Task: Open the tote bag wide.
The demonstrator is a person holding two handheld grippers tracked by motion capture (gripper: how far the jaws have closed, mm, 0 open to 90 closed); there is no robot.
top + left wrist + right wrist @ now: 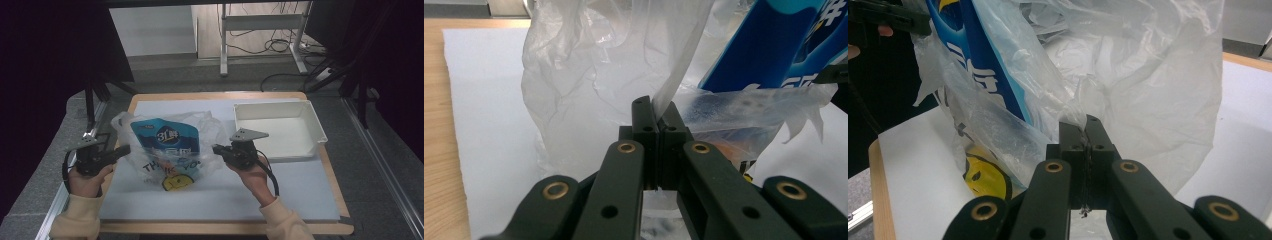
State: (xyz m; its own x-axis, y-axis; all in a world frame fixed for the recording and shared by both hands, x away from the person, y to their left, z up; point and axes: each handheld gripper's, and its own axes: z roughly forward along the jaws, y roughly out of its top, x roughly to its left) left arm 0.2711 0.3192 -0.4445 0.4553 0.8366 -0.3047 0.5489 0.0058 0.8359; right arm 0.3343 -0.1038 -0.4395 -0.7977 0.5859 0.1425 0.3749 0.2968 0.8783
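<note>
Gripping the clear plastic bag (167, 150) from both sides, the two tongs are fully closed on its film. The left tongs (124, 149) pinch a strip of the bag's edge, seen clamped between their black jaws in the left gripper view (655, 117); the right tongs (216, 149) pinch a gathered fold on the opposite side (1086, 131). The bag stands near the middle of the white-covered surface (300, 185), just left of the white tray (280, 127). Inside it sits a blue pouch (167, 142), its printed wording blurred by the crumpled film and too small to read. A yellow smiley face (176, 183) marks the bag's lower front, partly cut off by folds. The pouch's lower part is hidden behind the print and creases.
</note>
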